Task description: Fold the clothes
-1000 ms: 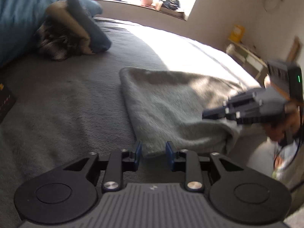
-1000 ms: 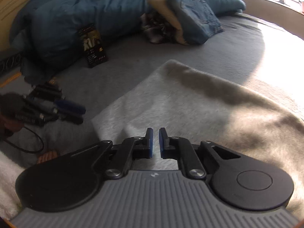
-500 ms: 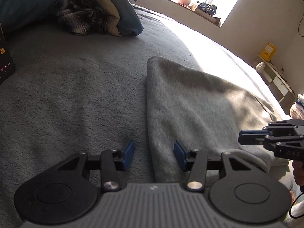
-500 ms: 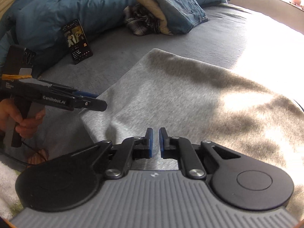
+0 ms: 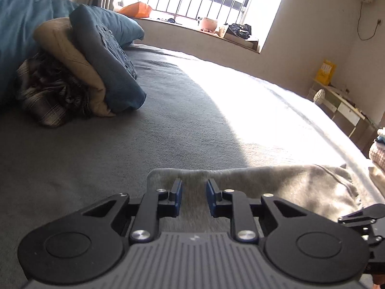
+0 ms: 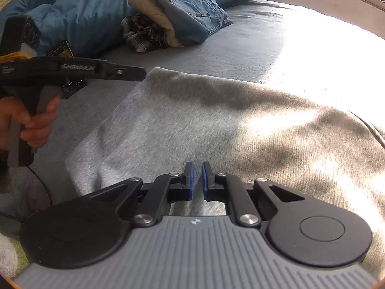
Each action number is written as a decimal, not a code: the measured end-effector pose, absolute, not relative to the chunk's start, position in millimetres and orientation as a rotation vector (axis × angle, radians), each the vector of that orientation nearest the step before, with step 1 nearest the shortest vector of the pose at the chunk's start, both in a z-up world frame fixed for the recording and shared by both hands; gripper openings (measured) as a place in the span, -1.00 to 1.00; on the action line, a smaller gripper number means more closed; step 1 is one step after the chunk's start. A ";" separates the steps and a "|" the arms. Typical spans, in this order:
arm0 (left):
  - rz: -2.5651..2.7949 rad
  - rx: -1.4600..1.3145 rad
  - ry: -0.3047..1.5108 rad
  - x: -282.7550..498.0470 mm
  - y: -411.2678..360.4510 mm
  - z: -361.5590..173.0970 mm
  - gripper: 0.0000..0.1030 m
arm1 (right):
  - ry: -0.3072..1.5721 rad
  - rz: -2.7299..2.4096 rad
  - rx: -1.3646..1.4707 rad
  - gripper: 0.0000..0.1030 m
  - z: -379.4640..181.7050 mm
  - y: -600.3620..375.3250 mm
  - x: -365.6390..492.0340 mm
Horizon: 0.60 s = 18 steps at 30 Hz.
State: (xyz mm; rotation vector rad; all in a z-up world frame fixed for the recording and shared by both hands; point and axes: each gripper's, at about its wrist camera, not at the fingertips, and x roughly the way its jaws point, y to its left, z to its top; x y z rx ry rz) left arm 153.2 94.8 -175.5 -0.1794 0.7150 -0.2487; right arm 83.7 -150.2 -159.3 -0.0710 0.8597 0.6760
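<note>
Presently we have the left claw (image 5: 193,196) closing over the grey garment's (image 5: 276,183) far corner, fabric between unclamped jaws, for a fold, while the right claw (image 6: 197,180) rests clenched and empty.

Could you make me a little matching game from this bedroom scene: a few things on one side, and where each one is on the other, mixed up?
Things:
1. grey sweatshirt
2. folded jeans
3. orange bag
4. yellow box

Places:
A. on the windowsill
B. on the low shelf by the far wall
C. spread on the bed right under both claws
D. on the clothes pile against the blue duvet

Pairs: 1-C, 2-D, 3-A, 4-B
</note>
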 end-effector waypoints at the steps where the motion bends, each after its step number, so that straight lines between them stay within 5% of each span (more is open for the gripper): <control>1: -0.246 -0.159 0.731 164.2 90.7 -180.3 -0.56 | 0.860 0.675 -0.069 -0.87 -160.4 -151.6 84.1; 9: -0.246 -0.165 0.771 173.8 92.0 -187.1 -0.62 | 0.859 0.686 -0.046 -0.87 -167.6 -160.0 86.4; 15: -0.264 -0.160 0.752 144.7 92.1 -165.1 -0.16 | 0.773 0.598 0.016 -0.87 -149.9 -197.7 92.3; 18: -0.277 -0.142 0.769 132.3 89.1 -157.4 -0.09 | 0.722 0.488 0.060 -0.87 -142.5 -229.7 98.5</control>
